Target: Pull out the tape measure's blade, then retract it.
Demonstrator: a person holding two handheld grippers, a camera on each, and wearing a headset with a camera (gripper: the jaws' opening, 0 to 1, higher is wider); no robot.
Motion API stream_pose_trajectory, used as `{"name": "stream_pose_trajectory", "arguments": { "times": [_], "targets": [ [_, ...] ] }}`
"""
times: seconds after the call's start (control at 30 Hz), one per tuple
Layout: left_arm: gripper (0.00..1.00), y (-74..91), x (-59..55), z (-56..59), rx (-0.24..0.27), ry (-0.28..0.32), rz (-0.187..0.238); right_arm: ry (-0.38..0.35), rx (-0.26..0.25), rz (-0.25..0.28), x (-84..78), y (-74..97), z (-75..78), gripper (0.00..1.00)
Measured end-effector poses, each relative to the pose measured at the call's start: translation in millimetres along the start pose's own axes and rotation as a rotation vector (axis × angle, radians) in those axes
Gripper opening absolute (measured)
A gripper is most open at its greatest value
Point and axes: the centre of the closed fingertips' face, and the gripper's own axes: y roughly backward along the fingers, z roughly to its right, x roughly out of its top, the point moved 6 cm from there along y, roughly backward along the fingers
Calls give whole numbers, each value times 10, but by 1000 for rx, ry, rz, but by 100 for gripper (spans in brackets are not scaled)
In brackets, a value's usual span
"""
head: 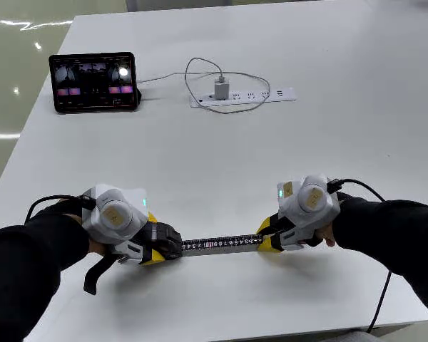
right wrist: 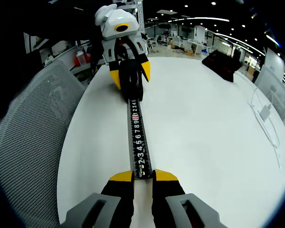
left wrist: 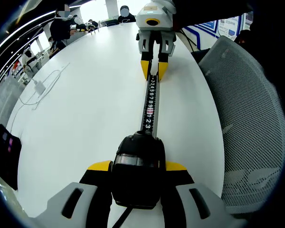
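Observation:
A black tape measure case (head: 167, 242) (left wrist: 138, 164) (right wrist: 131, 80) sits low over the white table near its front edge, with my left gripper (head: 155, 246) (left wrist: 137, 167) shut on it. Its black blade (head: 221, 244) (left wrist: 150, 102) (right wrist: 137, 137) with white numbers runs straight out to the right, a short length drawn out. My right gripper (head: 265, 239) (right wrist: 142, 176) (left wrist: 153, 71) is shut on the blade's tip, its yellow fingertips (right wrist: 120, 176) pinching the end. The two grippers face each other along the blade.
A tablet (head: 94, 82) stands at the back left of the table (head: 271, 142). A white power strip (head: 242, 96) with a charger and looped cable lies at the back middle. A grey mesh chair (left wrist: 247, 118) (right wrist: 33, 123) is beside the front edge.

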Motion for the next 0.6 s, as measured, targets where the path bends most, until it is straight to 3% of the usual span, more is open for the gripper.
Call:
{"name": "stream_pose_trajectory", "arguments": {
  "times": [0.6],
  "targets": [
    [33, -8, 4, 5, -1, 6, 4, -5, 0, -6, -59, 59, 2, 10]
  ]
}}
